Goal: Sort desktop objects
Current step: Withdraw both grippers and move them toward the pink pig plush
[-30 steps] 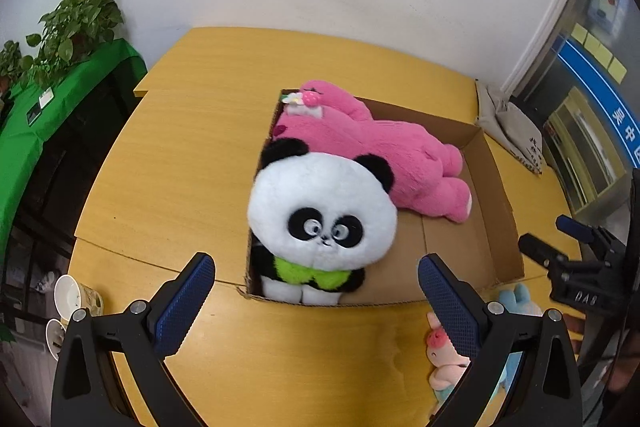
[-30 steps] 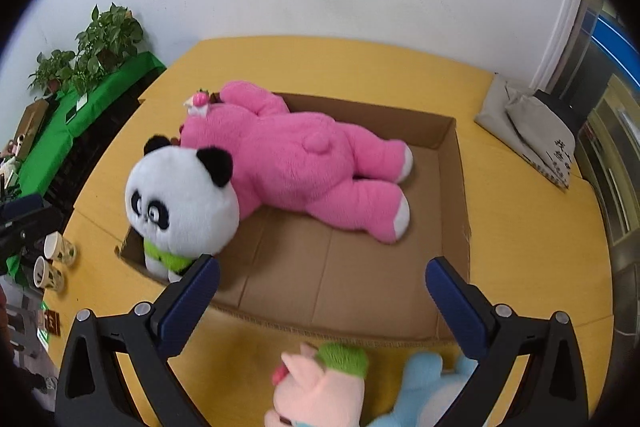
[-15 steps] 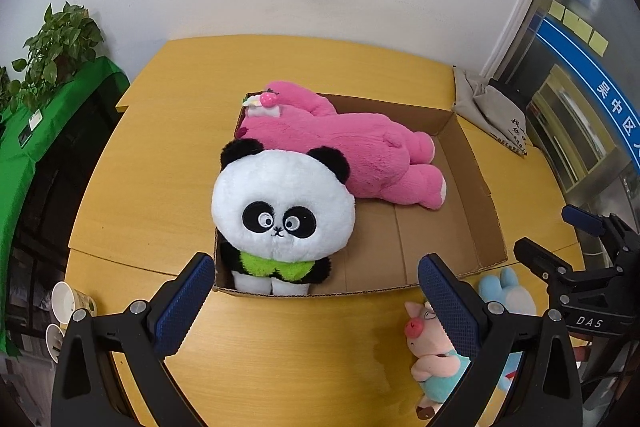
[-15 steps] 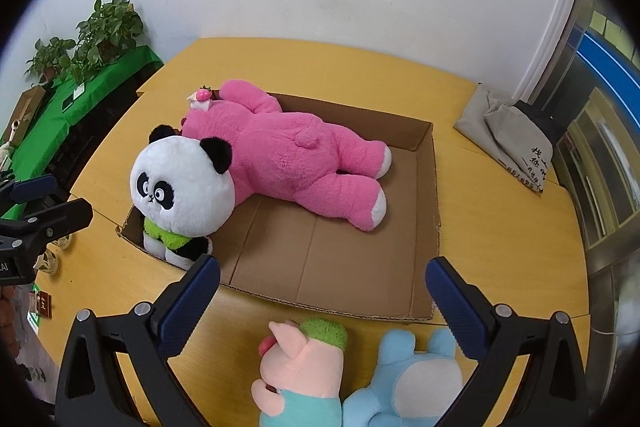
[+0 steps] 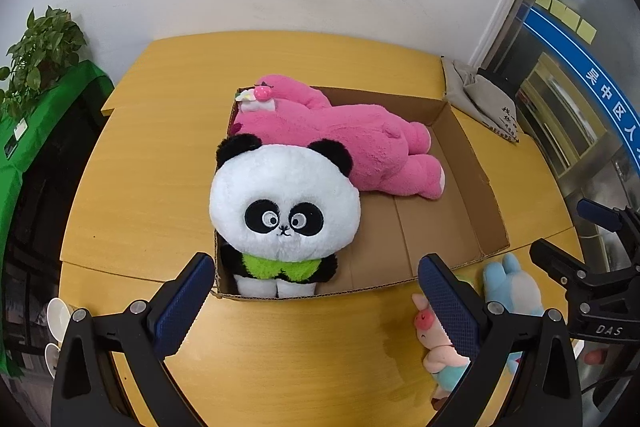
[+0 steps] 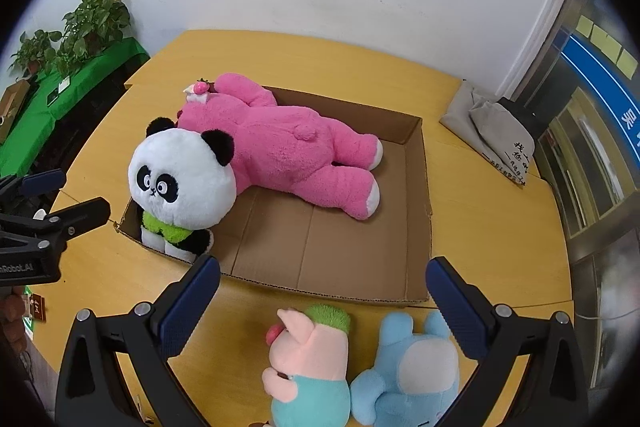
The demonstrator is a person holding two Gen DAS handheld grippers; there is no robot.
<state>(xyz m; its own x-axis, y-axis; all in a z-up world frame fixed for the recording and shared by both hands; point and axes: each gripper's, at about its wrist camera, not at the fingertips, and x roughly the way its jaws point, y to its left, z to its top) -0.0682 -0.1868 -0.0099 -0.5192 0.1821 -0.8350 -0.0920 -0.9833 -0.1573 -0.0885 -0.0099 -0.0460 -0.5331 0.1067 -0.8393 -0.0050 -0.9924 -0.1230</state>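
Both sets of jaws spread wide, empty, above a yellow worktop (image 5: 288, 347). Ahead of the left gripper (image 5: 316, 291): panda plush (image 5: 282, 203) upright in a cardboard box (image 5: 476, 187), pink plush (image 5: 352, 143) lying behind. Between the right gripper (image 6: 324, 295) jaws: pig plush (image 6: 308, 355) touching blue plush (image 6: 416, 367). "DAS" lettered on the right gripper body.

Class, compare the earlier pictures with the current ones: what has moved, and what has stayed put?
Both grippers have pulled back from the cardboard box; the right gripper now shows more of the pig plush and blue plush. Nothing was grasped or released. The panda and pink bear lie unmoved in the box, and the left gripper stays open.
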